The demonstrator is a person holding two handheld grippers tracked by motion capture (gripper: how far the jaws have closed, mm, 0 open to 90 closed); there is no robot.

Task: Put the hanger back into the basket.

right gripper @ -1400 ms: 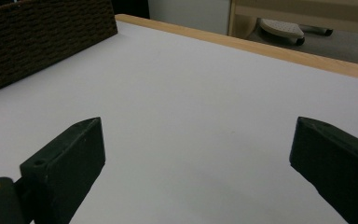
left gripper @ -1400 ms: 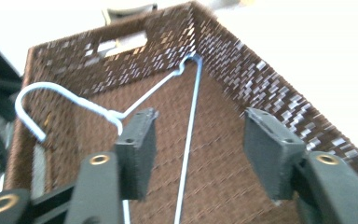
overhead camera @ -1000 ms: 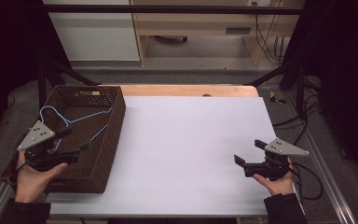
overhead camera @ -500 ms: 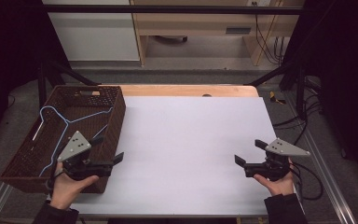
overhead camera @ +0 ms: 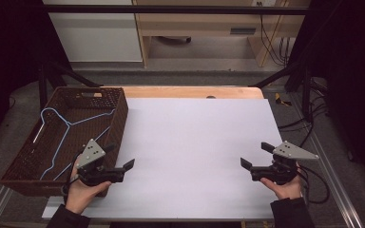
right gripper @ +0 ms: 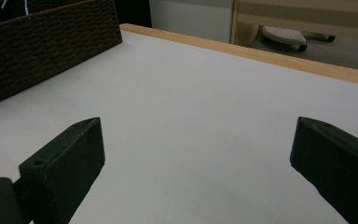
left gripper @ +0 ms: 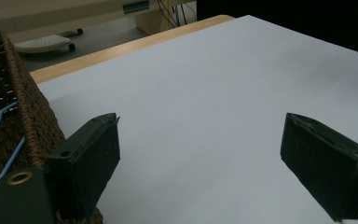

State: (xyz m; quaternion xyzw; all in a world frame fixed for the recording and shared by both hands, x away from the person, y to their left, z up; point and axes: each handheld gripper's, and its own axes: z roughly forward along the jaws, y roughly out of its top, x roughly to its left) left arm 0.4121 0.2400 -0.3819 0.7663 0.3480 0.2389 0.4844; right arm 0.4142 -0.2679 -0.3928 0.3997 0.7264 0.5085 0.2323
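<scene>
A dark brown wicker basket stands on the left side of the table, with a blue wire hanger lying inside it. My left gripper hovers at the basket's near right corner, over the edge of the white surface. It is open and holds nothing. The left gripper view has its jaws wide apart, with the basket wall and a bit of the blue hanger at the left. My right gripper is open and empty at the near right; its view looks across to the basket.
The white table top spreads between the two grippers, with a wooden strip along its far edge. Black cables trail off the right side. A cabinet and wooden furniture stand on the floor behind the table.
My left gripper has moved right, from over the basket's left side to its near right corner beside the white surface. The right gripper has stayed put.
</scene>
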